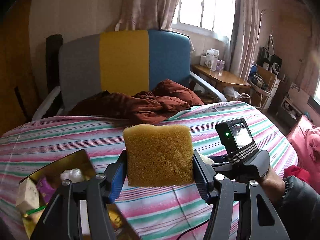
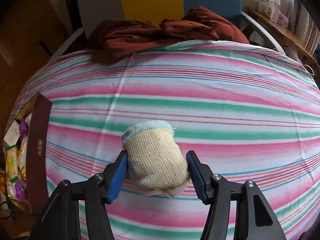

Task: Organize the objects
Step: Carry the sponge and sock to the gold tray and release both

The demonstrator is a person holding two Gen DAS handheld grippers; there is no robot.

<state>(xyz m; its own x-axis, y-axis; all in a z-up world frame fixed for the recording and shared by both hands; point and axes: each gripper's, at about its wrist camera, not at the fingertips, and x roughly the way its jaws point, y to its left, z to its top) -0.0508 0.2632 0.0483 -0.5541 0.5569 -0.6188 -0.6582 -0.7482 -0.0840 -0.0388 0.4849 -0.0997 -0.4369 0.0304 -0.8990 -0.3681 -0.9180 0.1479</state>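
A yellow sponge (image 1: 159, 156) sits clamped between the blue pads of the left gripper (image 1: 160, 170), held in the air above the striped bed (image 1: 220, 116) near its front edge. The right gripper (image 2: 157, 170) is closed on a rolled beige sock (image 2: 156, 160) with a pale blue cuff, also lifted clear of the sheet, its pads pressing the roll from both sides. In the left wrist view the right gripper shows at the right with a hand (image 1: 268, 180) and a dark sleeve behind it. At the bed's left edge stands an open box (image 2: 38, 150) with dark red walls, holding small packets, among them purple and yellow ones. A crumpled brown quilt (image 1: 140, 104) lies at the far edge of the bed, against a chair back (image 1: 124, 60) in grey, yellow and blue panels. Beyond it, by the window, a wooden side table (image 1: 222, 78) carries a few small cartons.
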